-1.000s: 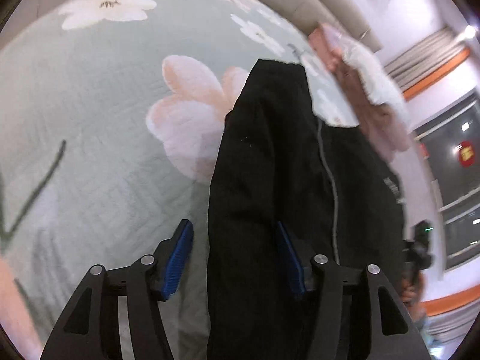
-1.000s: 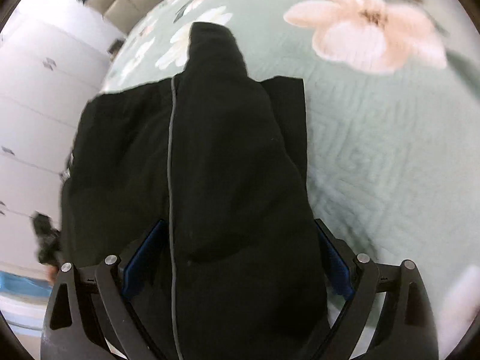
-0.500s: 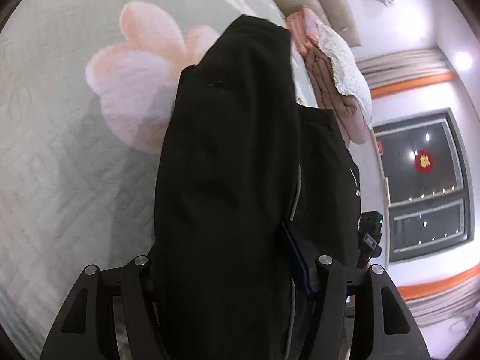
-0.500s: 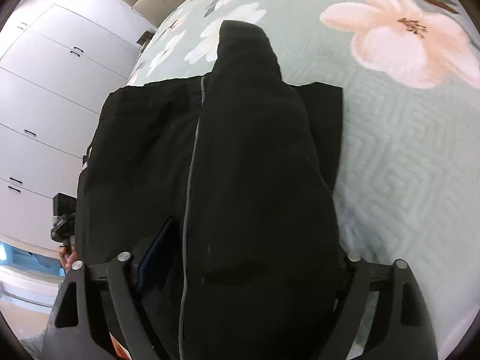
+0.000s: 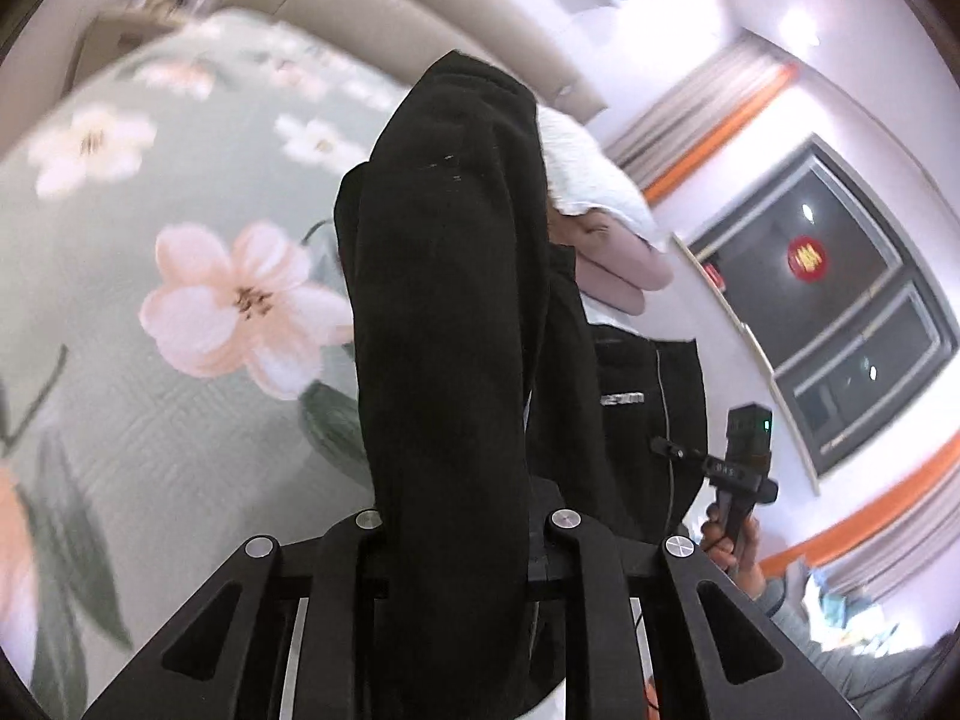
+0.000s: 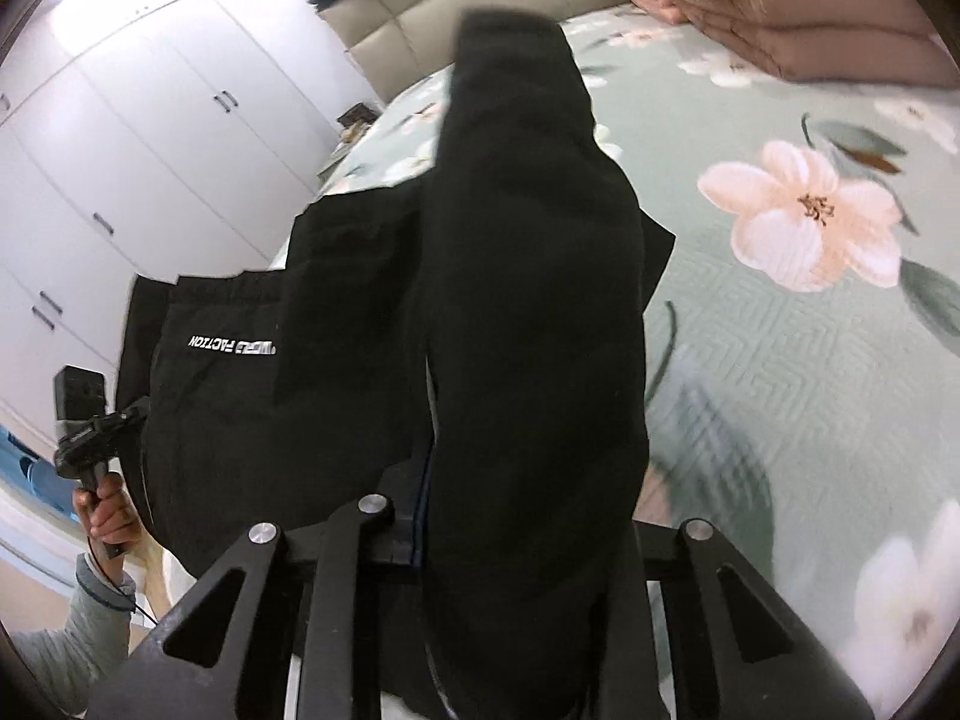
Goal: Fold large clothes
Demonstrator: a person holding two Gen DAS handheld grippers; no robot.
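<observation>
Left tongs [image 5: 456, 540]: jaws have just been closing and now clamp a thick fold of the black garment [image 5: 444, 300], which fills the gap between the arms and hides the pads. Right tongs [image 6: 528, 540]: jaws likewise just closing, now gripping another fold of the same garment [image 6: 528, 300], cloth bunched between the arms. The garment rises in a long dark roll ahead of each tool, lifted off the bed [image 6: 780, 360]; its remaining body hangs to the side, with white lettering [image 6: 231, 346] visible. In each view the person's other hand [image 6: 105, 510] holds the opposite tool's handle. Beyond lies the green floral bedspread [image 5: 150, 390], then folded pink bedding [image 6: 840, 30] near the headboard [image 6: 432, 6], with a white wardrobe [image 6: 150, 150] farthest.
</observation>
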